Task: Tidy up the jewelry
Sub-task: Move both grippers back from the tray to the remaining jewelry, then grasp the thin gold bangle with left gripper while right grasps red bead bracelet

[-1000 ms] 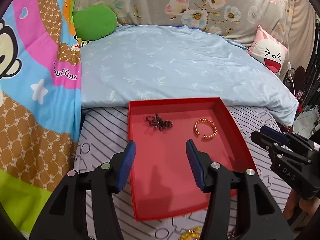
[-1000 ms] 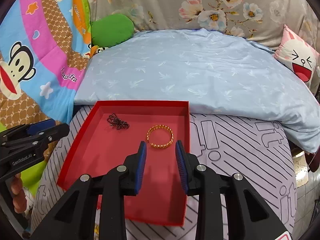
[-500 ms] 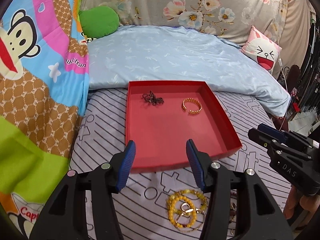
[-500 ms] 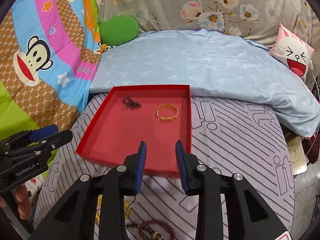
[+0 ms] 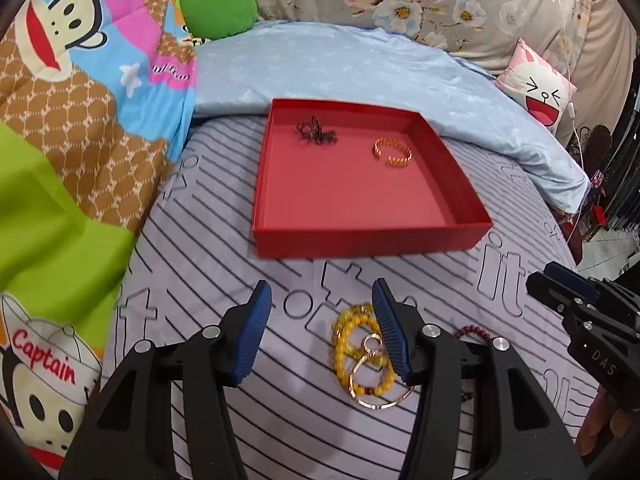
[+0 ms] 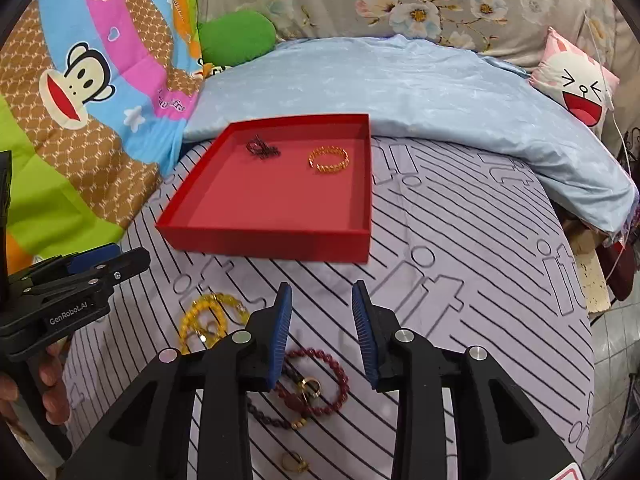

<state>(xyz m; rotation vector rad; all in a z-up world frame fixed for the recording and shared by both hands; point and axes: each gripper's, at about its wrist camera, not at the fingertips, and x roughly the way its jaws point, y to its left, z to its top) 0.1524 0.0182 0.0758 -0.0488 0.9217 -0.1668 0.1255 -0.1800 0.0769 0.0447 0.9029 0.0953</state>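
Observation:
A red tray (image 5: pixel 372 246) (image 6: pixel 264 242) lies on the striped sheet and holds a black chain (image 5: pixel 316 133) (image 6: pixel 262 148) and a gold bracelet (image 5: pixel 393 151) (image 6: pixel 328 159). A yellow bead bracelet (image 5: pixel 352 340) (image 6: pixel 202 314) with gold rings lies on the sheet under my open, empty left gripper (image 5: pixel 322 332). A dark red bead bracelet (image 6: pixel 320 380) lies under my open, empty right gripper (image 6: pixel 322 336). The right gripper also shows at the right edge of the left wrist view (image 5: pixel 576 308).
A light blue quilt (image 5: pixel 360 68) lies behind the tray. A cartoon blanket (image 5: pixel 72 120) rises on the left. A green cushion (image 5: pixel 218 10) and a pink cat pillow (image 5: pixel 540 88) sit at the back. A small gold ring (image 6: pixel 294 462) lies near me.
Both grippers have pulled back from over the tray toward me. The loose bracelets on the sheet have come into view beneath them. Both stay open.

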